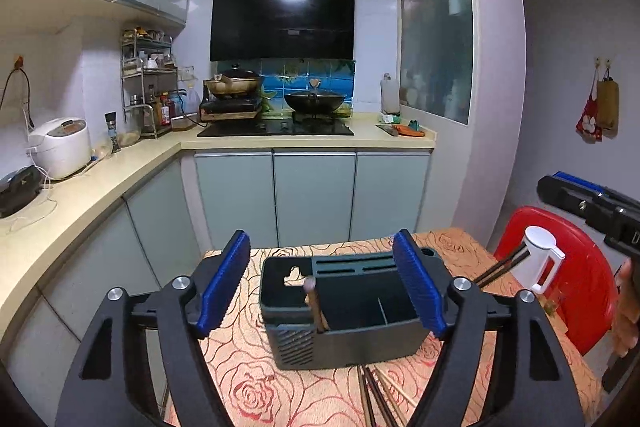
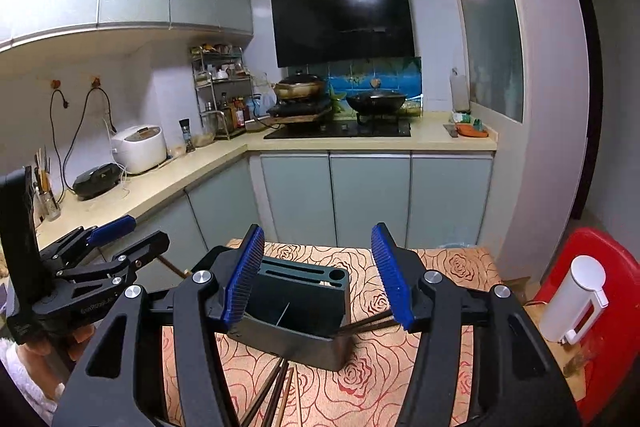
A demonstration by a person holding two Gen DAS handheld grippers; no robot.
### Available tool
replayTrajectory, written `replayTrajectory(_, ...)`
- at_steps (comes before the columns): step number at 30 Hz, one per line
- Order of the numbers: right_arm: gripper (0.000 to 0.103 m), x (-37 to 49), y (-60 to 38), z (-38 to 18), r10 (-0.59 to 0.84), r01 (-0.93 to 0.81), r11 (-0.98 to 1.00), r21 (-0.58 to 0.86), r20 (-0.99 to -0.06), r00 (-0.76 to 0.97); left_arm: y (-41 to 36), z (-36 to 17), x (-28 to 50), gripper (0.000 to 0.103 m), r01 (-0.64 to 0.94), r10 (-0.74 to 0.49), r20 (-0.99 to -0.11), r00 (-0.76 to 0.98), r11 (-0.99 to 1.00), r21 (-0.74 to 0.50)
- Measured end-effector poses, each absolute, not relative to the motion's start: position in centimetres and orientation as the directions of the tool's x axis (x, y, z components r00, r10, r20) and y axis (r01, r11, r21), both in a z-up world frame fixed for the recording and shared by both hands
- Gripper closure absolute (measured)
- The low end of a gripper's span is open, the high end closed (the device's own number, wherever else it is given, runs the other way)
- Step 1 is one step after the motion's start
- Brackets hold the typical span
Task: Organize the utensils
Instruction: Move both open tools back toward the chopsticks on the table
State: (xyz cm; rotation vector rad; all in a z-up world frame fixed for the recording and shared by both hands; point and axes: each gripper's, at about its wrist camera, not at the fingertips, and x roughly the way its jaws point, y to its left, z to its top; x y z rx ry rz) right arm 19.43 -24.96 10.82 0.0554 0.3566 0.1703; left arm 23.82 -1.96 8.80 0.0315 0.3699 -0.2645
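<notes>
A dark utensil holder (image 1: pixel 360 339) stands on the rose-patterned tablecloth (image 1: pixel 248 367). A wooden-handled utensil (image 1: pixel 314 303) stands upright in its left compartment. My left gripper (image 1: pixel 322 287) is open in front of the holder, with nothing between its blue pads. My right gripper (image 2: pixel 319 279) is open too, with the holder (image 2: pixel 296 311) straight ahead. Dark chopsticks (image 2: pixel 366 323) rest on the holder's right rim and reach toward the right pad without being pinched. More chopsticks (image 2: pixel 280 391) lie loose on the cloth in front of the holder, and they also show in the left wrist view (image 1: pixel 380 399).
A white dispenser (image 2: pixel 576 299) stands at the table's right edge before a red plastic chair (image 2: pixel 616 267). The left gripper (image 2: pixel 136 233) shows at the left of the right wrist view. Kitchen counter (image 1: pixel 120 171), cabinets and stove lie beyond the table.
</notes>
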Motion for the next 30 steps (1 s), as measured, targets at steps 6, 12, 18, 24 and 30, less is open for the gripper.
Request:
replayTrajectory(6, 0.049, 17.1, -25.1, 10.0, 0.164, -0.152, 0.986, 0.062, -0.326, 0.931, -0.9, 7.7, 22.2, 0.031, 0.242, -0.230, -0.367, 0.901, 0.970, -0.013)
replayTrajectory(12, 0.049, 15.3, -25.3, 7.8, 0.111, -0.109, 0.994, 0.022, -0.316, 0.942, 0.1, 5.6, 20.1, 0.031, 0.202, -0.180, -0.378, 0.908, 0.979, 0.020)
replayTrajectory(18, 0.049, 14.4, -25.6, 4.2, 0.086, -0.090, 0.996, 0.007, -0.360, 0.929, 1.2, 2.8, 18.4, 0.031, 0.189, -0.164, -0.411, 0.897, 0.982, 0.020)
replayTrajectory(24, 0.049, 12.4, -25.8, 0.6, 0.062, -0.071, 0.997, -0.009, -0.391, 0.918, 2.2, -1.0, 16.2, 0.031, 0.181, -0.151, -0.460, 0.875, 0.983, 0.022)
replayTrajectory(30, 0.049, 9.8, -25.6, -2.7, 0.057, -0.072, 0.997, -0.019, -0.424, 0.904, 1.8, -4.8, 13.4, 0.031, 0.207, -0.148, -0.505, 0.850, 0.976, 0.063)
